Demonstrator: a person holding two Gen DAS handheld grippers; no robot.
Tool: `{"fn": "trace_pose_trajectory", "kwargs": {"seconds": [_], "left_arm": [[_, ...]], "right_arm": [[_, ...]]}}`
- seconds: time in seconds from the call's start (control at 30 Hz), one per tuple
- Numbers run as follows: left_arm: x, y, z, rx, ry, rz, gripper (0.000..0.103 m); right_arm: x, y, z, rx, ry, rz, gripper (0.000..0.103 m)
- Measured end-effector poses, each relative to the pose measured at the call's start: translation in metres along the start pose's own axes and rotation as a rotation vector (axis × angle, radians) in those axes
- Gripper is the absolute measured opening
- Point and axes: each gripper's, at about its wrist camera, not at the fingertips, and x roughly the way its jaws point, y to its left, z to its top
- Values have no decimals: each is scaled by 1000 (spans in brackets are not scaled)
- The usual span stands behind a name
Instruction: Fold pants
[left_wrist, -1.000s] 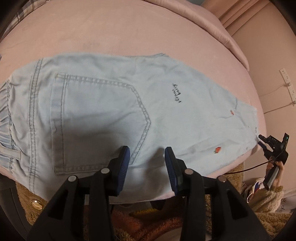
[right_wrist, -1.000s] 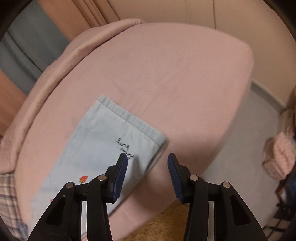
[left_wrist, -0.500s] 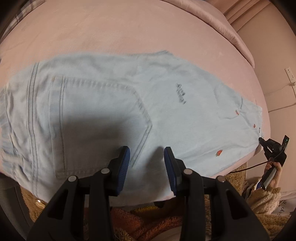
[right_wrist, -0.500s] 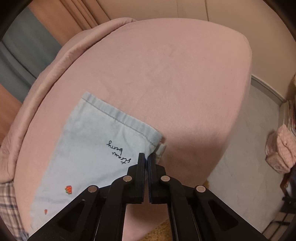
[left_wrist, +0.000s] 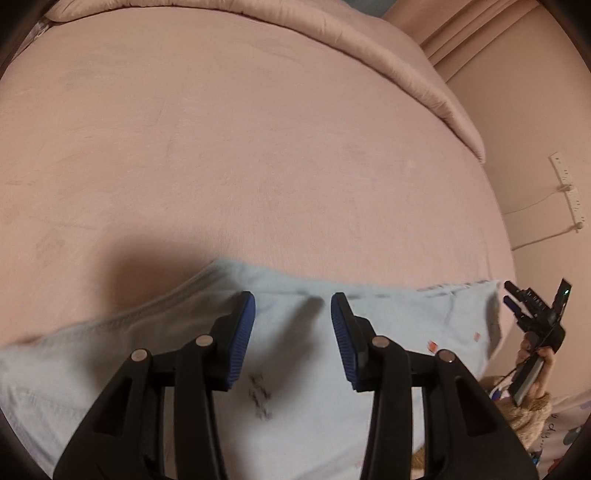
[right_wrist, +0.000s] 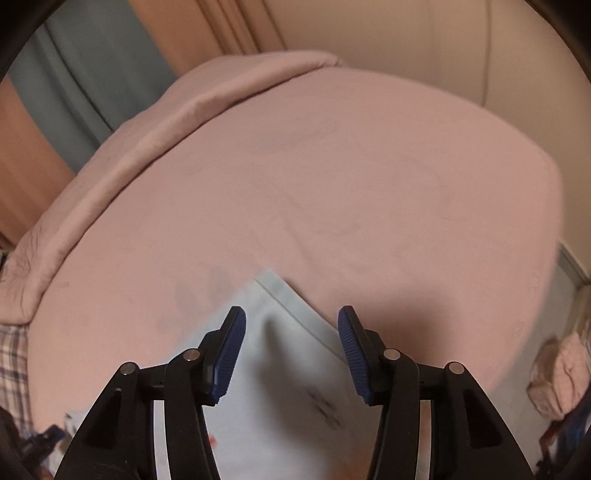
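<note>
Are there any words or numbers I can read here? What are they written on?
Dark stitched writing on the light blue denim pants, left wrist view: too blurred to read.
The same writing on the pants, right wrist view: also too blurred to read.
Dark lettering on the pale printed fabric at the lower right corner, left wrist view: cut off and too small to read.
No numbers or signs anywhere.

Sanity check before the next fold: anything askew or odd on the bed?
Nothing stands out. The light blue pants lie flat on the pink bed; both the left gripper and right gripper are open above them.
</note>
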Motion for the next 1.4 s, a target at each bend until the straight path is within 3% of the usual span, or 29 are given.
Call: {"fn": "trace_pose_trajectory", "kwargs": {"seconds": [0.17, 0.2, 0.23, 0.33, 0.47, 0.53, 0.7, 0.77, 0.87, 0.93, 0.97, 1.07, 1.23, 1.27, 1.33, 1.4], "left_arm": [[12, 0, -4, 34, 2, 44, 41], [12, -1, -5, 43, -4, 50, 41], [12, -1, -5, 49, -7, 54, 41], [13, 2, -4, 49, -7, 61, 41], [19, 4, -1, 30, -5, 53, 40], [18, 6, -2, 29, -10, 62, 35], [9, 3, -7, 15, -15, 58, 34], [-3, 0, -13, 13, -13, 36, 35], [-24, -7, -31, 39, -28, 0, 47], [-36, -12, -50, 64, -28, -19, 56], [-39, -14, -60, 74, -16, -35, 56], [-40, -18, -84, 80, 41, -80, 56], [-35, -23, -112, 129, 94, -69, 55], [-32, -25, -114, 131, 103, -67, 55], [-24, -22, -120, 116, 136, -57, 55], [-22, -19, -125, 113, 136, -48, 54]], "right_arm": [[27, 3, 2, -29, 63, -5, 51], [33, 2, -1, -35, 85, 11, 39], [35, 2, -2, -42, 95, 29, 17], [24, 1, -2, -22, 38, 30, 7], [8, 0, 2, 10, -23, 36, 6], [17, -1, -1, 4, -3, 10, 6], [35, -9, -3, 40, 19, 8, 5], [28, -9, -2, 24, 19, -6, 7], [3, -12, -7, 2, -10, -31, 20], [-20, -21, -14, 10, -52, -42, 50], [-26, -24, -17, 19, -61, -46, 56], [-49, -48, -37, 64, -63, -69, 59], [-59, -72, -69, 86, -23, -66, 58], [-57, -74, -72, 87, -16, -67, 55], [-53, -79, -78, 99, 8, -73, 31], [-42, -77, -74, 102, 19, -61, 14]]}}
